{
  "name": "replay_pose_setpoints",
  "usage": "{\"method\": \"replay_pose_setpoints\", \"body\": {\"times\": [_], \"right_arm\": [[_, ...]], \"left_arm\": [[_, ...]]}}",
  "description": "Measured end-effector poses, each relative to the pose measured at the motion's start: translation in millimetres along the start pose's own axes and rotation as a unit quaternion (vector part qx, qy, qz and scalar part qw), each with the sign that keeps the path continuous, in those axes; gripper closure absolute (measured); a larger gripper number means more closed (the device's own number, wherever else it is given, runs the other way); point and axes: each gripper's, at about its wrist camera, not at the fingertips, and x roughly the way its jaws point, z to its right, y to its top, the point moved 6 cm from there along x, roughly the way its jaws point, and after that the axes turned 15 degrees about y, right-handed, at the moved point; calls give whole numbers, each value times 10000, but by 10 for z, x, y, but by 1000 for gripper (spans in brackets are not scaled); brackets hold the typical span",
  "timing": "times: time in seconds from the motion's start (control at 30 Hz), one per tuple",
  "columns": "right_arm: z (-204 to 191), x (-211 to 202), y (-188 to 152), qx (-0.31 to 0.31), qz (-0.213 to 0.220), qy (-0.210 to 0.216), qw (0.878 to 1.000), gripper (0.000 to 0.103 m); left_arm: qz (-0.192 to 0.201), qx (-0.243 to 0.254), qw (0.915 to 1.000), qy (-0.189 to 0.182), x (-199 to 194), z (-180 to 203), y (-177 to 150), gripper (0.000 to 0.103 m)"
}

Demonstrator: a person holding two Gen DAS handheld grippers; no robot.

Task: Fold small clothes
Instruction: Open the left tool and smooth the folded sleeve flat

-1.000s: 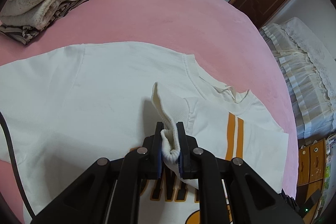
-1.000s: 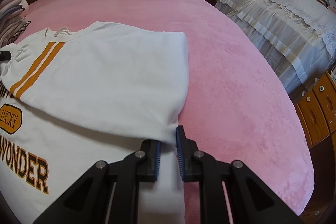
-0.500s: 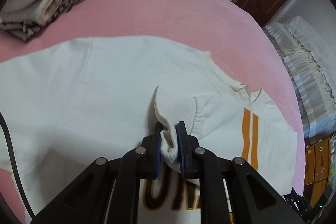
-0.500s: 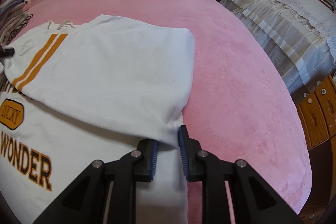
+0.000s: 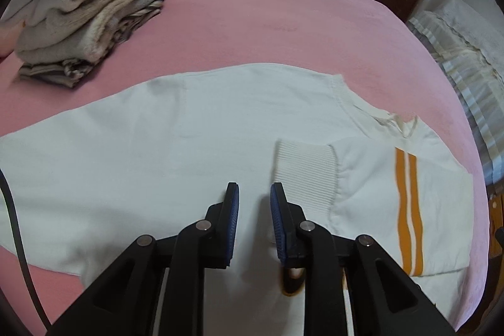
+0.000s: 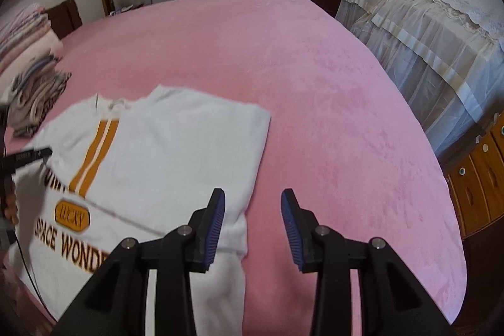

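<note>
Sweatshirt [image 5: 220, 128] lies spread crosswise ahead of your left gripper [image 5: 254, 194]; ribbed cuff [image 5: 304, 172] just right of its empty, opening jaws. Right gripper [image 6: 253, 200] opens too, empty.

L gripper [image 5: 254, 203] points steeply down, jaws opening w/ a narrow gap; blue-padded fingers [image 5: 232, 210] hold nothing. R gripper [image 6: 253, 216] also angled down, jaws opening wider, nothing between its fingers [image 6: 289, 219]. In the right wrist view, the L gripper's tip shows at far left, w/ part of a hand [image 6: 8, 203] behind it.
</note>
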Motion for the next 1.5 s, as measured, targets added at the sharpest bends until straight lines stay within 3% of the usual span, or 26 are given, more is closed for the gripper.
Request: {"method": "replay_pose_setpoints", "body": {"times": [0.13, 0.23, 0.3, 0.37, 0.47, 0.63, 0.77, 0.87, 1.13, 1.23, 1.3, 1.5], "right_arm": [[131, 330, 238, 199, -93, 110, 9997, 66], [194, 554, 361, 258, -128, 112, 9995, 66], [210, 667, 436, 334, -111, 266, 9990, 69], [208, 788, 491, 410, -165, 454, 9980, 82], [202, 963, 542, 443, -303, 523, 9972, 85], [237, 1240, 566, 187, -626, 242, 9976, 86], [433, 1398, 573, 67, -807, -231, 9964, 96], [583, 1464, 596, 68, -866, -493, 9950, 97], [545, 1193, 662, 230, -626, -220, 9975, 96], [392, 926, 607, 153, -508, 11, 9986, 96], [253, 754, 513, 22, -483, 139, 9987, 96], [-139, 434, -8, 66, -489, 842, 9952, 96]], "left_arm": [[119, -358, 9993, 19, -125, -222, 88, 85], [335, -389, 9985, -186, -349, -202, 169, 85], [375, -221, 9984, -362, -445, -64, 188, 85], [351, 120, 9983, -452, -483, 169, 184, 85], [283, 593, 9965, -517, -428, 538, 124, 85], [56, 1062, 9942, -173, -109, 889, -17, 85], [123, 1124, 9936, -25, -26, 924, -45, 84], [156, 1200, 9926, 88, -4, 914, -77, 82], [135, 1265, 9917, 199, -41, 900, -141, 82], [-30, 1238, 9921, 187, -150, 868, -184, 66], [24, 1170, 9930, 160, -264, 815, -205, 46], [410, 1174, 9922, 115, -458, 726, -281, 43]]}}
